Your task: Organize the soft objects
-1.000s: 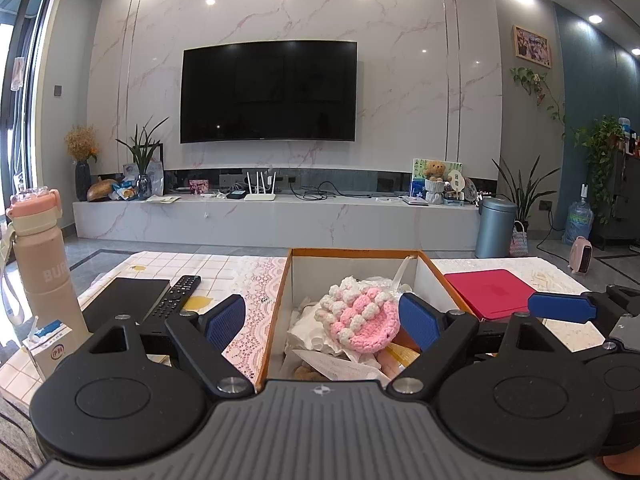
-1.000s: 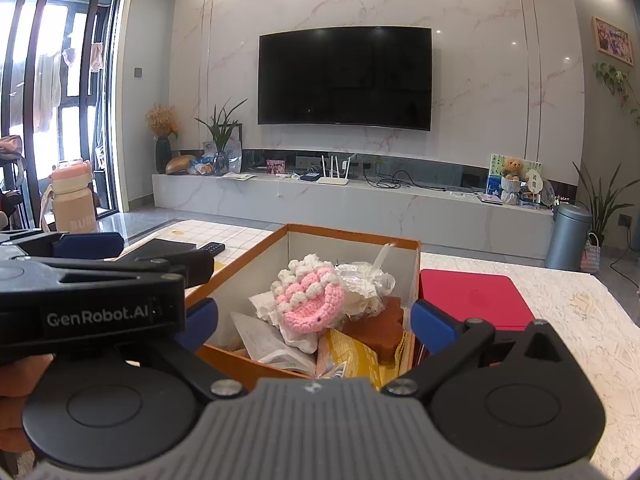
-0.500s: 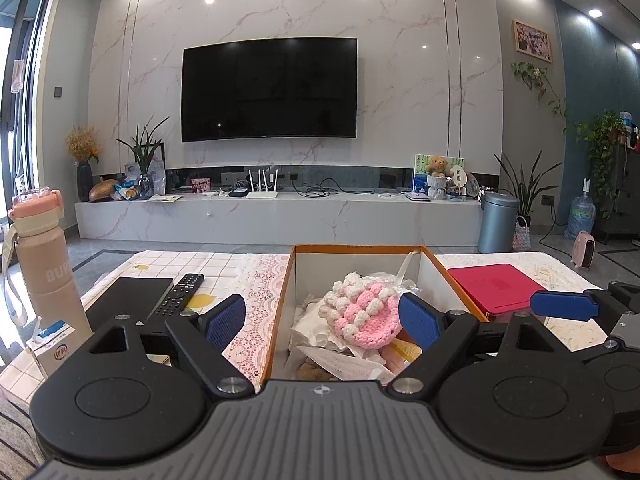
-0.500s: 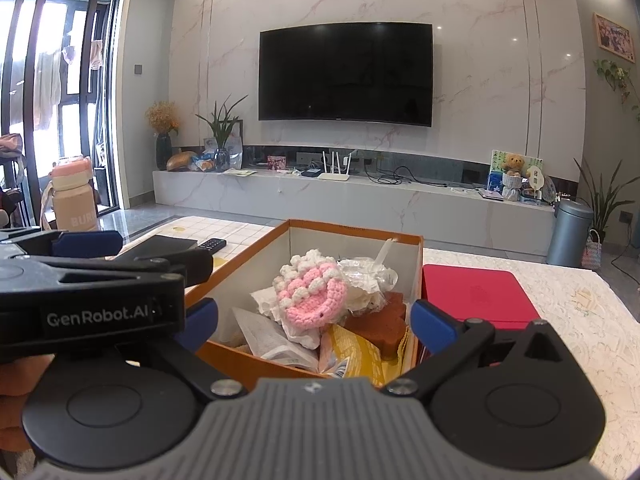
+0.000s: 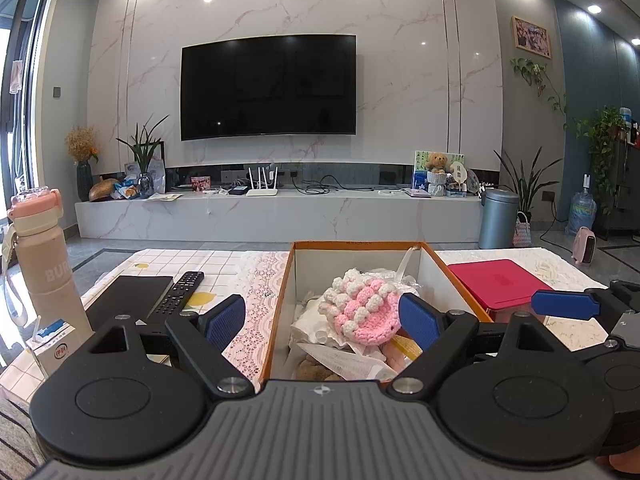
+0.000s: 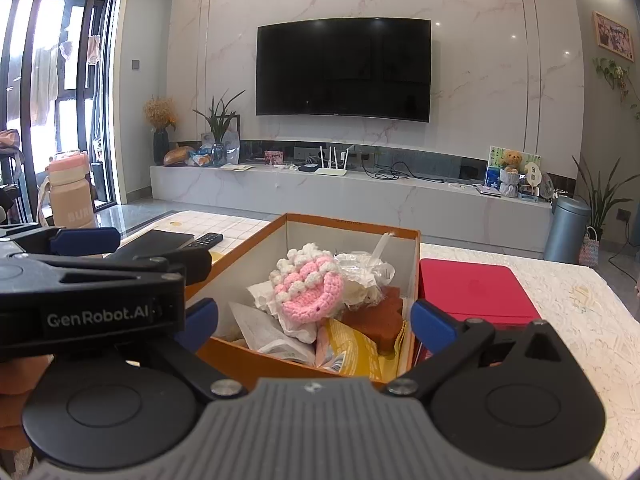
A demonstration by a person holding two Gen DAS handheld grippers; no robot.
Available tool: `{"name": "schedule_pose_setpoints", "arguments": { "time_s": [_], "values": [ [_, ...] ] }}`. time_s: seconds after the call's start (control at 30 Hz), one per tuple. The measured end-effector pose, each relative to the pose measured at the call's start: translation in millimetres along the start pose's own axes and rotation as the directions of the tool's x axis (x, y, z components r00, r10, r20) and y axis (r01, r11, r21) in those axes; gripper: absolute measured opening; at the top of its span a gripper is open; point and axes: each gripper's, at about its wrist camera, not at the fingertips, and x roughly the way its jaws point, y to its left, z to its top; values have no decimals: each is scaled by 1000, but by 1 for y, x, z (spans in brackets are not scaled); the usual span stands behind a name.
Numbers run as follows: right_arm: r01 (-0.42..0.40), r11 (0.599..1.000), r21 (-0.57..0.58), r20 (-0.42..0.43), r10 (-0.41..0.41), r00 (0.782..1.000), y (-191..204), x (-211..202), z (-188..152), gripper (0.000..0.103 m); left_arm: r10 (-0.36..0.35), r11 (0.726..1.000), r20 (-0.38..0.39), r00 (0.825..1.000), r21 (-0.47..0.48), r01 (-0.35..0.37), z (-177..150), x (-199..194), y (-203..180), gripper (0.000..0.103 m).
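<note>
The orange box (image 5: pixel 280 312) stands on the bench (image 5: pixel 256 280) with its long axis running from 6 toward 12 o'clock in the left wrist view, its near end cut off behind the left claw (image 5: pixel 322 322). On top of the heap inside lies a pink and white crocheted piece (image 5: pixel 362 308), tilted with its flat face toward 5 o'clock; beneath it, crumpled white wrappers (image 6: pixel 276 332), a yellow packet (image 6: pixel 352 348) and a brown sponge-like block (image 6: pixel 372 314) are half buried and hard to identify. Both claws hover spread wide and empty at the near end of the box: the right claw (image 6: pixel 314 320) frames the heap, and the left claw's body covers its 9 o'clock side. A red case (image 6: pixel 476 288) lies just beside the box at 3 o'clock; a remote (image 5: pixel 178 292) and a dark notebook (image 5: pixel 128 296) lie at 9 o'clock.
</note>
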Motion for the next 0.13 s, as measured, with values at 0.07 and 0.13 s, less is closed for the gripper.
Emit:
{"name": "schedule_pose_setpoints", "arguments": {
  "time_s": [0.07, 0.13],
  "values": [
    [-1, 1000, 1, 0, 1, 1000, 0, 1, 0, 101, 0, 1000, 0, 1000, 2, 0, 0, 0, 0, 101],
    [-1, 1000, 2, -2, 1, 1000, 0, 1, 0, 101, 0, 1000, -3, 1000, 1, 0, -1, 1, 1, 101]
  ]
}}
